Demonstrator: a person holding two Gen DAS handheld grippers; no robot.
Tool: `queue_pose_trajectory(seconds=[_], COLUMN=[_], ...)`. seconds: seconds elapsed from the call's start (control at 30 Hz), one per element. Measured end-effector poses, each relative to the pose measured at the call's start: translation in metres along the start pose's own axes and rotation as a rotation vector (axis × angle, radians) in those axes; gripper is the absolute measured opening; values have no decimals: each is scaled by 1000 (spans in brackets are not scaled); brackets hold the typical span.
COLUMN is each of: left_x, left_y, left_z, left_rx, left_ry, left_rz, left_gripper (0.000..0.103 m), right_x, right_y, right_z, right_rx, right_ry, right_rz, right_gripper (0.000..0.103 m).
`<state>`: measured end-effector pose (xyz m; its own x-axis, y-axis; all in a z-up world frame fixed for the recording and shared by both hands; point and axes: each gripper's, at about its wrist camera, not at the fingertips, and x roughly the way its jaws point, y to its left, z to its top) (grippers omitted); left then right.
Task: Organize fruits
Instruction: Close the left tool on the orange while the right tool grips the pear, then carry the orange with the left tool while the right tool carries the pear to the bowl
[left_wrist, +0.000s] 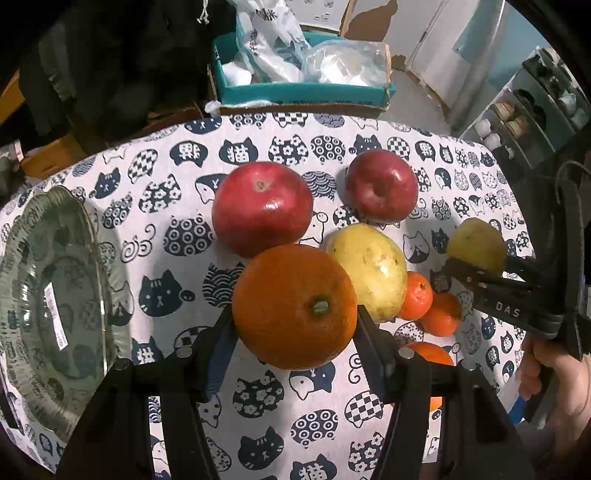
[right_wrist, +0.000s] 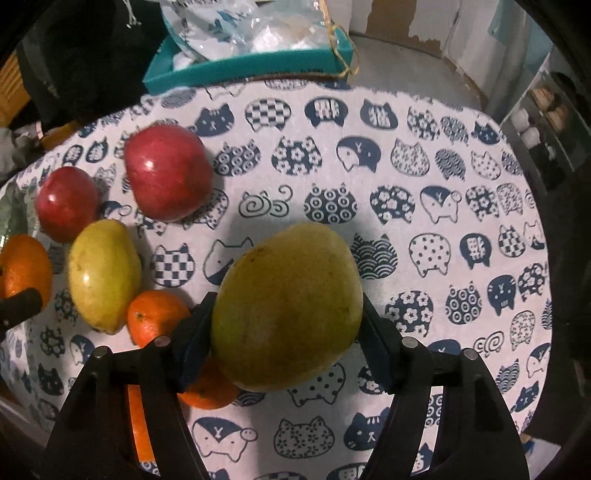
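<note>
A big orange (left_wrist: 295, 288) sits between the fingers of my left gripper (left_wrist: 295, 317), and both pads press on its sides, just above the cat-print tablecloth (left_wrist: 177, 177). My right gripper (right_wrist: 288, 328) is shut on a yellow-green mango (right_wrist: 288, 280). From the left wrist view that mango (left_wrist: 476, 240) is at the right, in the right gripper (left_wrist: 487, 269). Two red apples (left_wrist: 262, 206) (left_wrist: 382, 184), a second yellow mango (left_wrist: 369, 269) and three small tangerines (left_wrist: 417, 295) lie in a cluster between the grippers.
A glass plate (left_wrist: 74, 258) lies at the table's left edge. Behind the table stands a teal box (left_wrist: 303, 92) holding plastic bags. A shelf unit (left_wrist: 524, 110) stands at the far right. A person's hand (left_wrist: 554, 376) grips the right tool's handle.
</note>
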<state>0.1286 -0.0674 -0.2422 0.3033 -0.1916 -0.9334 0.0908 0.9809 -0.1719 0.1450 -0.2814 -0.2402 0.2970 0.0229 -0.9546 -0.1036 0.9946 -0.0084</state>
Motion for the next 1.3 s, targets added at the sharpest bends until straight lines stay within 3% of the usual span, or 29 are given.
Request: queue_pose_trajectory(seconds=[0.57,1.3], left_x=[-60,-151], left_y=[5,5], left_z=[-6,-15], left_rx=[5,47], left_ry=[-110,-338], left_rz=[2,24], left_gripper=[62,62], right_x=[-81,-157], right_y=[21,53], right_z=[-4,-8], right_rx=[-59,-125], right_ry=[-187,-361], right_rz=[32,104], right_gripper=[71,71])
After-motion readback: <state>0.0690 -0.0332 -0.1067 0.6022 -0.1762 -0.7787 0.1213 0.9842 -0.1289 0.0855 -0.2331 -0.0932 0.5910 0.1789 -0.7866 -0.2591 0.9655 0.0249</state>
